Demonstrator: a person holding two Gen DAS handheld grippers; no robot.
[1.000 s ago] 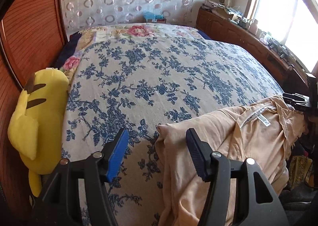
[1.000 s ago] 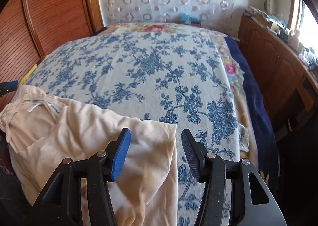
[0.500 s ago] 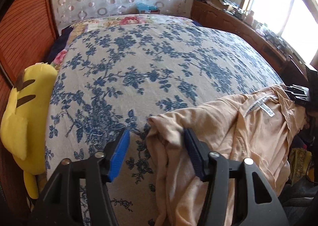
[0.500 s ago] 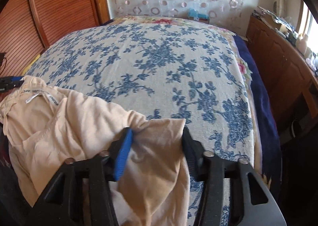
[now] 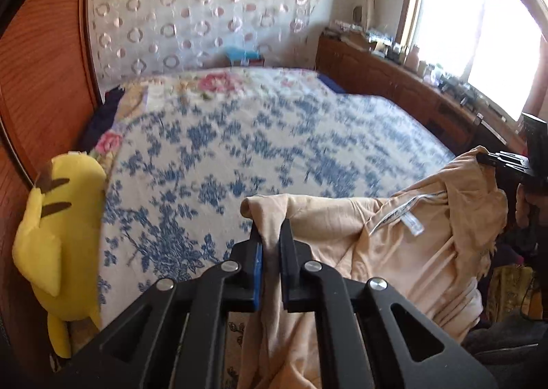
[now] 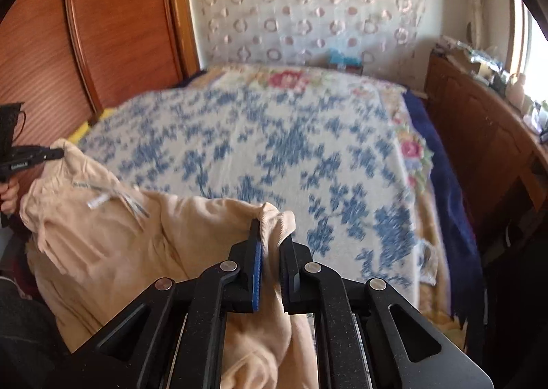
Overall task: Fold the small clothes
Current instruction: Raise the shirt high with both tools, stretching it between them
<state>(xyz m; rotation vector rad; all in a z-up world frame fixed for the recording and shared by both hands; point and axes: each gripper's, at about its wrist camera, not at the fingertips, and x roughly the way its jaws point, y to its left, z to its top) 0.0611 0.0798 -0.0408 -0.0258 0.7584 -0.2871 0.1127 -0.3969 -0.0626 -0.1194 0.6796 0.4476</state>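
A peach garment (image 5: 394, 252) with a white label hangs between my two grippers at the near edge of the bed. My left gripper (image 5: 271, 238) is shut on one corner of it, cloth bunched between the blue pads. My right gripper (image 6: 271, 238) is shut on the other corner of the garment (image 6: 120, 245). Both corners are lifted off the blue floral bedspread (image 5: 274, 149). The right gripper also shows at the far right of the left wrist view (image 5: 496, 159), and the left gripper at the far left of the right wrist view (image 6: 51, 152).
A yellow plush toy (image 5: 54, 238) lies at the bed's left edge against the wooden wardrobe (image 5: 41, 63). A wooden dresser (image 5: 411, 94) with clutter runs under the window on the right. A dotted curtain (image 6: 308, 12) hangs behind the bed.
Both grippers have closed on the garment's corners and lifted them off the bed. The views now tilt upward and are blurred by motion.
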